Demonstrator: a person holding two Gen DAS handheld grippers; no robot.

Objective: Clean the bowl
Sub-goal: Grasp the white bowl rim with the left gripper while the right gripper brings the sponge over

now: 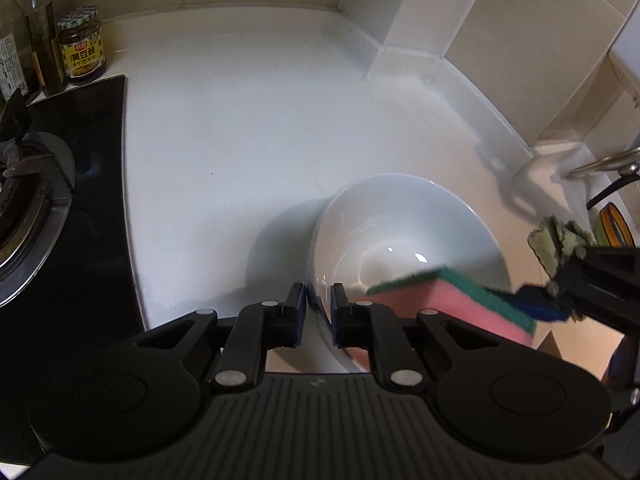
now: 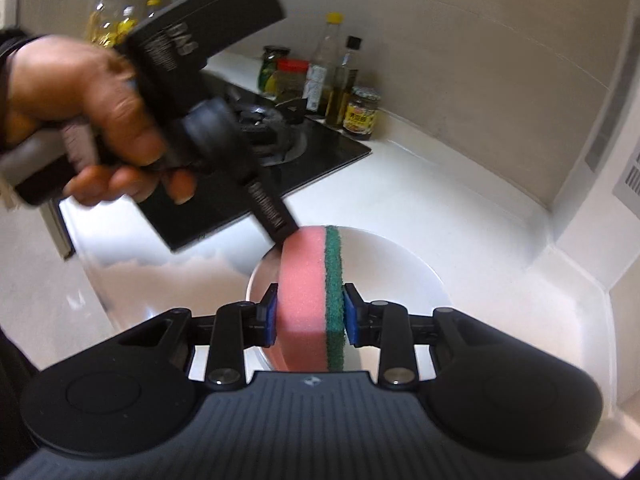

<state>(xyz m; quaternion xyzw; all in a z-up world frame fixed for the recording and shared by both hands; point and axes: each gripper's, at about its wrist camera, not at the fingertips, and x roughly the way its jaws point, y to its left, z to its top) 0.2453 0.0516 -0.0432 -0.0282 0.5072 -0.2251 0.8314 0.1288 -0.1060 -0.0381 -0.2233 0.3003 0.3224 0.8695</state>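
A white bowl (image 1: 404, 224) sits tilted on the white counter (image 1: 240, 128). My left gripper (image 1: 319, 312) is shut on the bowl's near rim, one pad inside and one outside. My right gripper (image 2: 309, 316) is shut on a pink sponge with a green scouring side (image 2: 308, 280) and holds it over the bowl (image 2: 392, 264). In the left wrist view the sponge (image 1: 448, 300) reaches into the bowl from the right, carried by the right gripper (image 1: 540, 304). In the right wrist view the left gripper's fingertip (image 2: 280, 224) meets the bowl's far rim.
A black gas hob (image 1: 60, 208) with a burner lies left of the bowl. Sauce jar (image 1: 82, 48) and oil bottles (image 2: 340, 84) stand behind it by the wall. A green cloth (image 1: 560, 240) and sink tap (image 1: 604, 164) are at the right. A raised ledge (image 1: 400, 60) borders the counter's back.
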